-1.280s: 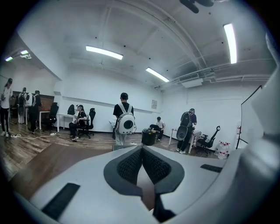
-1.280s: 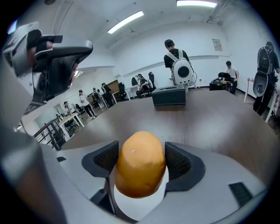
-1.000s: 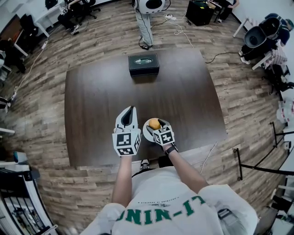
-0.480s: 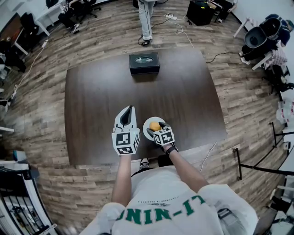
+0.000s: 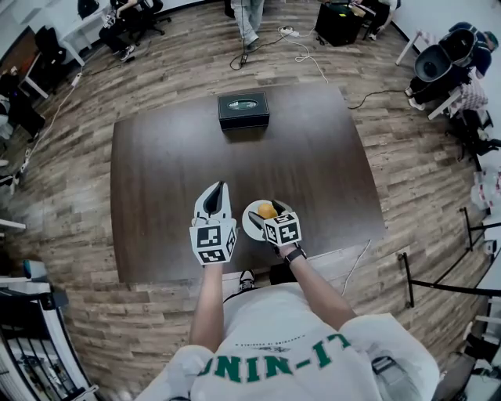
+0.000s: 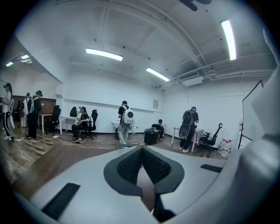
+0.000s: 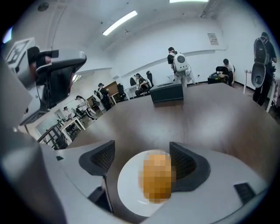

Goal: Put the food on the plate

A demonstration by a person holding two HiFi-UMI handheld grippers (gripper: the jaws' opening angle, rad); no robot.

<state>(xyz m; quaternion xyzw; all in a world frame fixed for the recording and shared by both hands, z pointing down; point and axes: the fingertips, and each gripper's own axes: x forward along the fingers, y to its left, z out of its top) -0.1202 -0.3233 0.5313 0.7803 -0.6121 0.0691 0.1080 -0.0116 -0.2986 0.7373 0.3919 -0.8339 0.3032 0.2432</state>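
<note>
A round orange piece of food (image 5: 267, 210) lies on a small white plate (image 5: 250, 224) near the front edge of the dark table (image 5: 172, 157). My right gripper (image 5: 268, 213) straddles it and its jaws are opening. In the right gripper view the food (image 7: 157, 176) rests on the plate (image 7: 129, 188); the left pad (image 7: 104, 158) stands well clear of it and the right pad (image 7: 183, 162) is close beside it. My left gripper (image 5: 218, 190) hovers just left of the plate, shut and empty. In its own view the left gripper (image 6: 141, 157) has its tips together.
A black box (image 5: 243, 109) sits at the table's far edge. Beyond it a person (image 5: 249, 19) stands on the wood floor, with cables (image 5: 301, 47) nearby. Chairs and gear (image 5: 454, 70) stand at the right. The table's front edge (image 5: 235, 274) is close behind the plate.
The right gripper's jaws have spread wider around the food, which stays on the plate. The person beyond the table has moved farther off. The left gripper has barely moved.
</note>
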